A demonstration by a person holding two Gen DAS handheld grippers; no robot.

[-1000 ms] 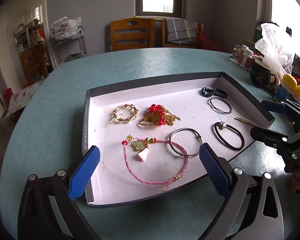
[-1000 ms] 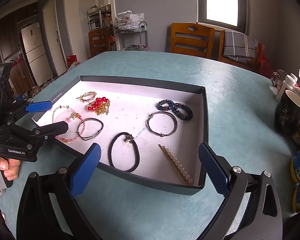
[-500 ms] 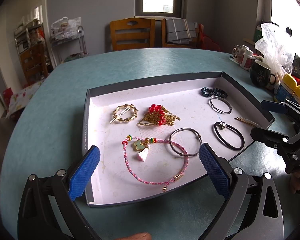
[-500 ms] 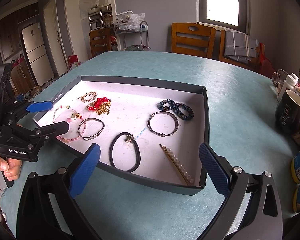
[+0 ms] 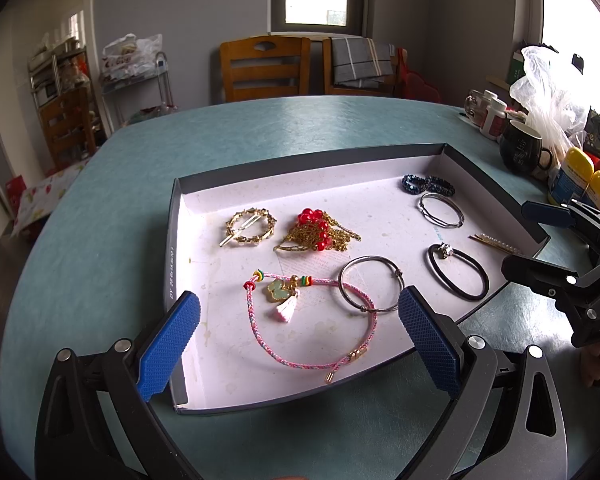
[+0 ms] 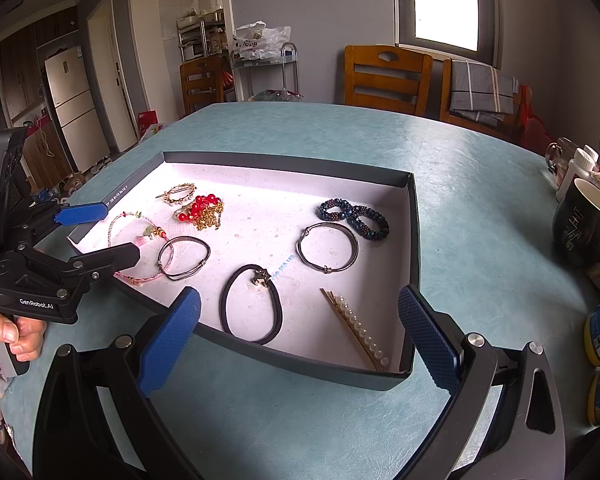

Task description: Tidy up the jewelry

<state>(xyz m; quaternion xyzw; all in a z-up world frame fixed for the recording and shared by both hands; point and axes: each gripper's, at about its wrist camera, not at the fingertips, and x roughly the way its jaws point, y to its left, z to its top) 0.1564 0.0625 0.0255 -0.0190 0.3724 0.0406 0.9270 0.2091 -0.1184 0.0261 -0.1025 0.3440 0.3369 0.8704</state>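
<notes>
A shallow dark tray (image 5: pixel 172 240) with a white floor (image 6: pixel 414 240) holds jewelry: a pink cord bracelet (image 5: pixel 300 360) (image 6: pixel 118 224) with a green charm, a silver bangle (image 5: pixel 342 280) (image 6: pixel 204 248), a black hair tie (image 5: pixel 478 276) (image 6: pixel 228 300), a gold round clip (image 5: pixel 268 226), red beads on a gold chain (image 5: pixel 320 228) (image 6: pixel 204 208), a thin silver bangle (image 5: pixel 440 210) (image 6: pixel 328 268), a blue beaded bracelet (image 5: pixel 428 184) (image 6: pixel 354 214) and a pearl hairpin (image 6: pixel 360 332). My left gripper (image 5: pixel 300 336) is open and empty over the tray's near edge. My right gripper (image 6: pixel 300 332) is open and empty at the tray's right front corner.
The tray lies on a teal round table (image 5: pixel 100 260). A dark mug (image 6: pixel 580 228) (image 5: pixel 520 146), bottles, yellow-capped containers (image 5: pixel 580 180) and a plastic bag (image 5: pixel 548 88) stand along the right edge. Wooden chairs (image 5: pixel 264 68) stand behind the table.
</notes>
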